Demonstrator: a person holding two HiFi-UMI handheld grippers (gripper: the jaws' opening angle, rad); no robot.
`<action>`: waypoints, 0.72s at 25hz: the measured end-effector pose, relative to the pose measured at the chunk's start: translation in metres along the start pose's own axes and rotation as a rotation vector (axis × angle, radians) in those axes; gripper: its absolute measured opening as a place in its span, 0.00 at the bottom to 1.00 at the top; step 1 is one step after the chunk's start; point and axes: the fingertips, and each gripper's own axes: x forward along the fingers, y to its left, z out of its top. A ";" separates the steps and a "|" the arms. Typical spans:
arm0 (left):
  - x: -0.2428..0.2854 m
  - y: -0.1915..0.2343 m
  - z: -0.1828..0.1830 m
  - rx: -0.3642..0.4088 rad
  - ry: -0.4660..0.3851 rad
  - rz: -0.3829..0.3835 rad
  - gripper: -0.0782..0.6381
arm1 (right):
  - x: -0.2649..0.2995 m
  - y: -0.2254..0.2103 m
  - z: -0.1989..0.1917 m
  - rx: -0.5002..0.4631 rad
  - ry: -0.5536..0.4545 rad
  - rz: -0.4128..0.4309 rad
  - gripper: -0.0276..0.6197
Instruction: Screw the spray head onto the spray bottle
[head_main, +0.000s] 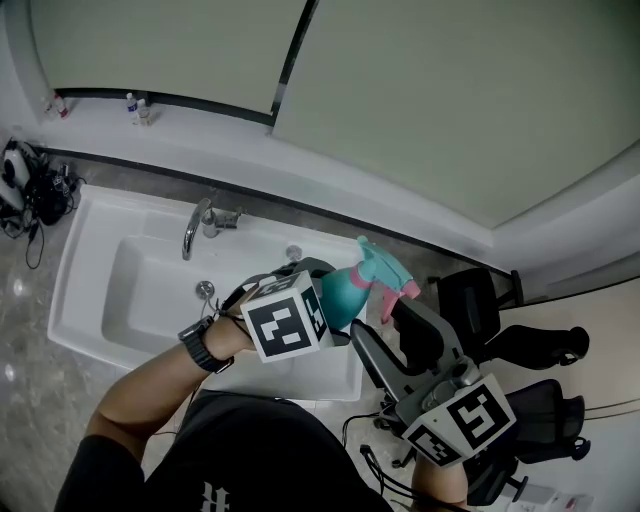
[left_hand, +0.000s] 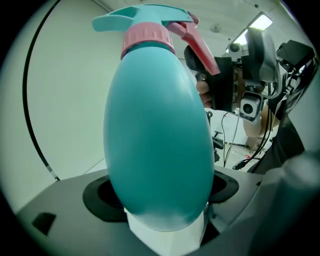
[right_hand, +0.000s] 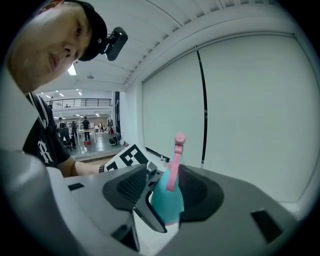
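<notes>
Nearest, the left gripper (head_main: 318, 290) has its jaws spread wide and clamped round the belly of the teal bottle (left_hand: 160, 140), holding it up in the air over the right end of the white sink (head_main: 90, 290). The spray head (left_hand: 145, 22) sits on the neck, with its pink collar (left_hand: 147, 36) down against the shoulder. Whether the thread is fully home cannot be told.

Just past it, the right gripper (right_hand: 167, 192) stands part open with the head and its pink trigger (right_hand: 172, 170) between the jaws. The pads do not look to be squeezing it.

The bottle is smooth, rounded plastic, probably light and a little springy, so it could slip or turn in the clamp. The widest part of the belly, where it is held, seems the safest place. The head looks stiffer but is awkward in shape. The round collar is likely the better grip for turning, since the thin trigger could swing or bend.

Farther off, a tap (head_main: 195, 228) stands behind the basin.
</notes>
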 end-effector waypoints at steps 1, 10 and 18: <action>0.000 -0.001 0.000 0.003 0.001 -0.001 0.72 | 0.002 0.003 0.000 -0.009 0.004 0.008 0.34; -0.022 -0.062 0.007 0.173 -0.053 -0.295 0.72 | -0.068 0.020 0.024 -0.047 -0.201 0.550 0.34; -0.053 -0.145 0.017 0.322 -0.086 -0.772 0.72 | -0.061 0.033 0.051 0.053 -0.432 1.180 0.50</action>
